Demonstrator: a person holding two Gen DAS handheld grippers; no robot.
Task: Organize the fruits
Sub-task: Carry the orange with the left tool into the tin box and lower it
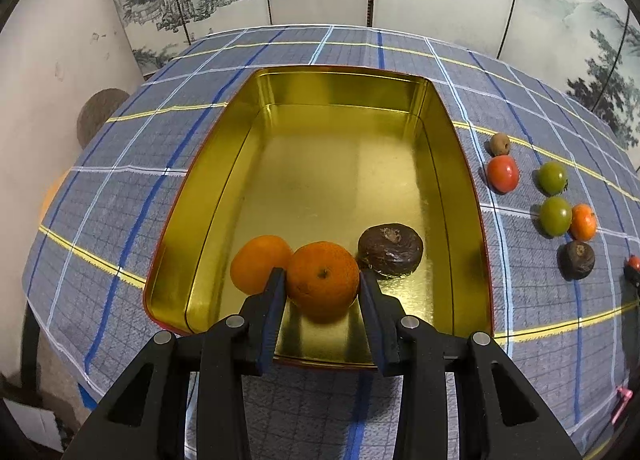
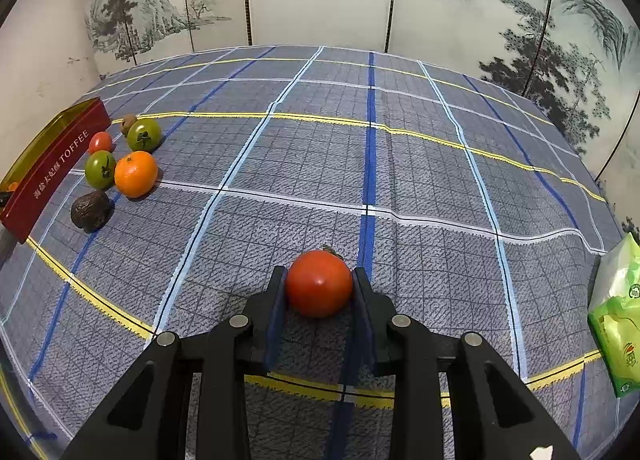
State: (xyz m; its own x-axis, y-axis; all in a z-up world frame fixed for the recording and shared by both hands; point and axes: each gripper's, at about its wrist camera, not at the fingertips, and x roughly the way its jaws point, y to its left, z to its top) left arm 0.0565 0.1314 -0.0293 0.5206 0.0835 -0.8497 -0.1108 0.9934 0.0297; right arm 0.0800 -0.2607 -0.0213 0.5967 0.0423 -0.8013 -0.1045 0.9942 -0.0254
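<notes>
The orange [image 1: 322, 280] is clamped between the jaws of the left gripper [image 1: 322, 287], which tilts steeply down over the near end of the gold-lined tin [image 1: 328, 96]. A second orange [image 1: 256, 262] lies just left of it in the tin, and a dark wrinkled fruit [image 1: 390, 249] just right. The right gripper [image 2: 319, 291], also angled down, is clamped on a red tomato [image 2: 319, 287] above the checked tablecloth [image 2: 320, 140]. More loose fruit [image 2: 136, 174] sits on the cloth beside the tin's red outer wall [image 2: 52, 168]. A green packet [image 2: 618, 316] lies at the far right edge.
</notes>
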